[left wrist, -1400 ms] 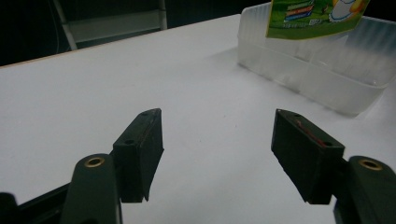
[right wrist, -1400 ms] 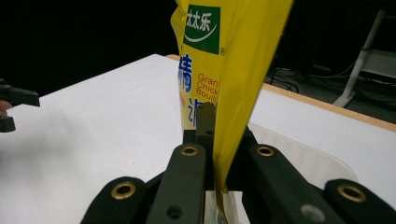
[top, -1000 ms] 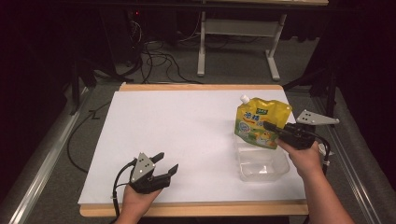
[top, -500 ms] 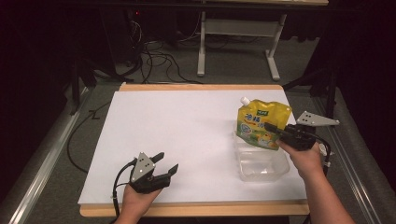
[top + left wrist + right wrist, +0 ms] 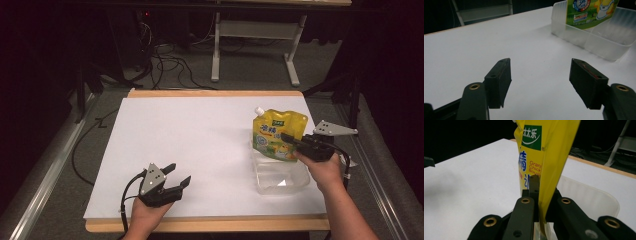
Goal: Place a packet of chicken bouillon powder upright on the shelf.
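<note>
- While the high view takes in the whole white table [image 5: 200,145], it shows the yellow pouch [image 5: 276,135] standing upright at the far end of the clear plastic tub [image 5: 280,175], with its spout at the top left corner. The right gripper [image 5: 292,141] reaches the pouch from the tub's right side, its jaws closed on the pouch's right edge. The left gripper [image 5: 175,182] sits well to the left of the tub, near the table's front edge, with its jaws spread and nothing between them.
- Where the high view is too small to show detail, the left gripper view gives the tub [image 5: 596,35] from low down: its clear walls, with the pouch's [image 5: 594,10] printed lower part standing inside it. The left gripper [image 5: 540,80] has both jaws wide apart over bare table, well short of the tub.
- Close up, the right gripper view shows what the others cannot: the pouch's [image 5: 544,152] side seam pinched tight between the jaws of the right gripper [image 5: 539,202], the pouch rising upright above them. The tub's [image 5: 594,197] rounded rim lies just behind and below the pouch.
</note>
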Motion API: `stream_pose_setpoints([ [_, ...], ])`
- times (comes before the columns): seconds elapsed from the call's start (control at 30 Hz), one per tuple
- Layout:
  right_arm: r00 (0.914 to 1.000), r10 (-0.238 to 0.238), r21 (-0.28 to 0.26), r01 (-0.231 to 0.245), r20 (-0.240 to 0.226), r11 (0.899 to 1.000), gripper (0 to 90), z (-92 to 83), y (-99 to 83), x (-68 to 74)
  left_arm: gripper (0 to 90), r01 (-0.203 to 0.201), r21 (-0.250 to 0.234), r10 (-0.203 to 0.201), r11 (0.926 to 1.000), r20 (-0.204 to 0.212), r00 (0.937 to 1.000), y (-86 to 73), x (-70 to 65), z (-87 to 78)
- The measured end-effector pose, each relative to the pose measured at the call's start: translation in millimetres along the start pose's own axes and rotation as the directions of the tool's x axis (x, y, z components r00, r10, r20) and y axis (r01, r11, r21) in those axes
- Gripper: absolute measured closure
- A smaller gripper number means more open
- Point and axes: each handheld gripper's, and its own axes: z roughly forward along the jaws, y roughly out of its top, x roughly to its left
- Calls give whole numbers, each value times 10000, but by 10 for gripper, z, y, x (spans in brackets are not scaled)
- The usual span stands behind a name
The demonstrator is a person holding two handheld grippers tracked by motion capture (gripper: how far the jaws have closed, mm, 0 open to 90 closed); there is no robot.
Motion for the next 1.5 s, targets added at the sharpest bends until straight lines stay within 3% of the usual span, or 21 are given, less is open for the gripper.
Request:
stream_pose_setpoints([
  [0.2,9998,190,156,-191,63,9997,893,61,-77,-21,344,16,-8,-16,10000,3,10000,-1,4,-1],
  [0.53,9992,329,353,-336,204,9988,847,6,-151,-50,345,12,9,-12,10000,22,10000,0,3,-4],
  [1.2,9978,606,223,-613,286,9979,805,-37,-315,-75,344,11,17,-11,10000,77,10000,-4,-10,-5],
  [1.3,9976,603,282,-613,346,9977,783,-34,-309,-73,343,12,14,-12,10000,82,10000,-4,-12,-3],
  [1.5,9965,671,432,-692,493,9967,622,-18,-286,-72,343,4,15,-4,10000,87,10000,-3,-12,-5],
])
